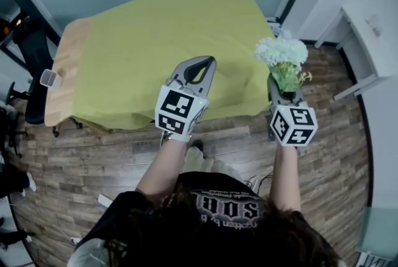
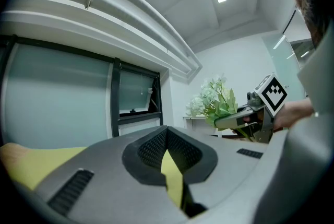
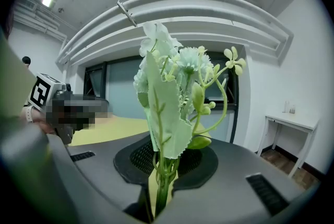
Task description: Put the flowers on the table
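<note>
A bunch of white and pale-green flowers (image 1: 281, 54) stands upright in my right gripper (image 1: 283, 96), which is shut on the stems just off the right front corner of the table. In the right gripper view the stems (image 3: 163, 181) run down between the pads, with the blooms (image 3: 175, 69) above. My left gripper (image 1: 203, 64) hangs over the front edge of the table (image 1: 143, 35), which is covered in a yellow-green cloth. Its jaws are shut with nothing between them (image 2: 167, 137). The left gripper view shows the flowers (image 2: 214, 103) to its right.
A bare wooden strip (image 1: 65, 70) of the tabletop shows at the left end. A black chair (image 1: 34, 66) stands beside it. A white side table (image 1: 364, 42) stands by the right wall. Wood floor lies between me and the table.
</note>
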